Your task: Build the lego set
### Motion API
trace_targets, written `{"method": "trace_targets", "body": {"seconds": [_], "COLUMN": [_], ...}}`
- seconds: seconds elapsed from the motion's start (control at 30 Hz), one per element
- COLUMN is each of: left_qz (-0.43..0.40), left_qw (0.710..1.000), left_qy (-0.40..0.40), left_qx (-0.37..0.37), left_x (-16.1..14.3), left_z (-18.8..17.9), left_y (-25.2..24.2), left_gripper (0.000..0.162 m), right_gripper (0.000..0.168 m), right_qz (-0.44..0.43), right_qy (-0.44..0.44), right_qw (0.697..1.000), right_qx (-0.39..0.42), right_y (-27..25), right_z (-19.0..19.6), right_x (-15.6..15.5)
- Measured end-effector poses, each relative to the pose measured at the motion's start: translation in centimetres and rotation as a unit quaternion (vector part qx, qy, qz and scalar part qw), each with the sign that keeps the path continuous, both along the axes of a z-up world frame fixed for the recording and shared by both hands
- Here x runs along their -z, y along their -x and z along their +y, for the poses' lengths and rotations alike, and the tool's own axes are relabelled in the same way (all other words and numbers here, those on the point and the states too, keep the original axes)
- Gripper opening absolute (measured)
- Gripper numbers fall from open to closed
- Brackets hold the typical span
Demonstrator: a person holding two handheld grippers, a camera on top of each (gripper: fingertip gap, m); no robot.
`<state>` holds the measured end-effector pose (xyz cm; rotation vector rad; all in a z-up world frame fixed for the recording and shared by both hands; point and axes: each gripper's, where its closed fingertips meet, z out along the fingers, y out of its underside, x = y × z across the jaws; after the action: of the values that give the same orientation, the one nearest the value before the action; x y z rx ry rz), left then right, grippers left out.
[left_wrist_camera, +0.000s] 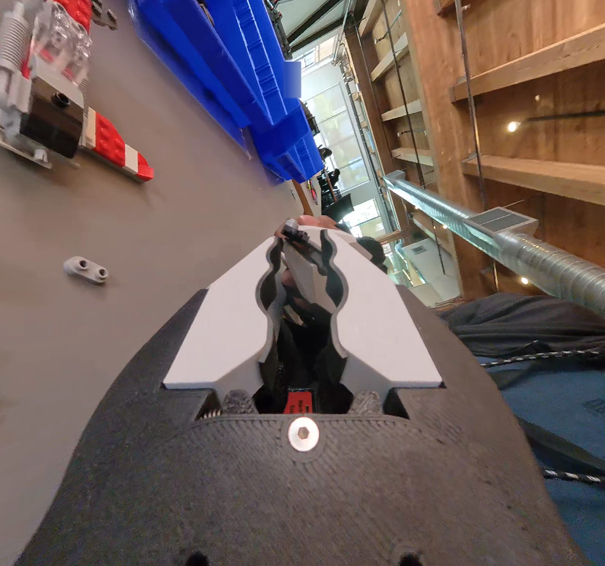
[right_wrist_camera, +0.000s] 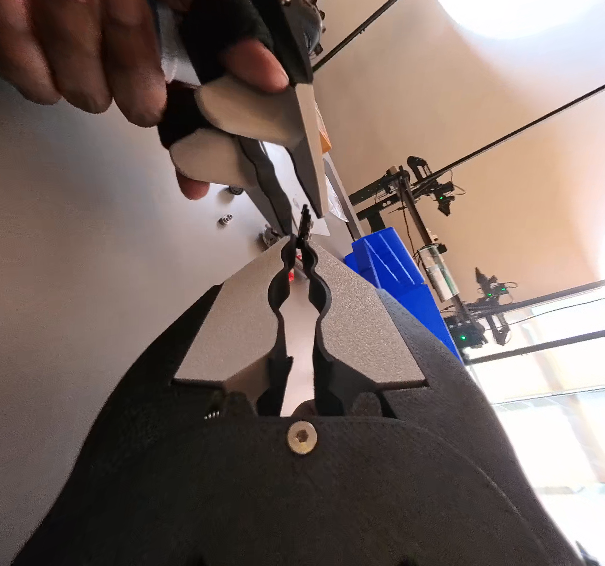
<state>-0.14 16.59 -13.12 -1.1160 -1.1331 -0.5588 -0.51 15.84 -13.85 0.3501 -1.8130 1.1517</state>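
The right gripper (right_wrist_camera: 299, 245) clenches a small black piece (right_wrist_camera: 303, 222). The left gripper (left_wrist_camera: 299, 239), jaws parted, meets it. The partly built model (left_wrist_camera: 49, 85) rests left on the surface (left_wrist_camera: 170, 239); assembly unfinished.

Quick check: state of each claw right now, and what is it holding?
Left claw: open, tips either side of the small black piece, not clamping it.
Right claw: shut on the small black piece.
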Motion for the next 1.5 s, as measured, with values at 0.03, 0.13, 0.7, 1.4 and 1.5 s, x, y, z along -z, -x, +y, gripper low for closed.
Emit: {"method": "trace_targets", "body": {"seconds": [0.03, 0.13, 0.7, 1.4, 1.5], "left_qz": [-0.002, 0.001, 0.243, 0.418, 0.419], "left_qw": [1.0, 1.0, 0.917, 0.794, 0.792], "left_qy": [-0.005, -0.003, 0.313, 0.44, 0.444], "left_qx": [-0.003, -0.013, -0.044, 0.009, 0.012], "left_x": [0.0, 0.1, 1.1, 1.1, 1.2], "left_z": [0.1, -0.1, -1.1, 0.3, 0.4], "left_y": [0.0, 0.3, 0.9, -0.7, -0.8], "left_gripper": [0.02, 0.009, 0.004, 0.004, 0.004], "right_gripper": [0.003, 0.003, 0.016, 0.011, 0.01], "right_qz": [0.008, 0.013, -0.289, -0.363, -0.359], "right_qy": [-0.003, -0.003, 0.081, 0.095, 0.089], "right_qw": [1.0, 1.0, 0.951, 0.921, 0.922], "right_qx": [0.001, 0.006, -0.078, -0.105, -0.116], "right_y": [0.0, 0.1, -0.3, -0.1, -0.5], "right_z": [-0.1, -0.1, 0.0, 1.0, 0.9], "right_x": [0.0, 0.1, 0.3, -0.1, 0.0]}}
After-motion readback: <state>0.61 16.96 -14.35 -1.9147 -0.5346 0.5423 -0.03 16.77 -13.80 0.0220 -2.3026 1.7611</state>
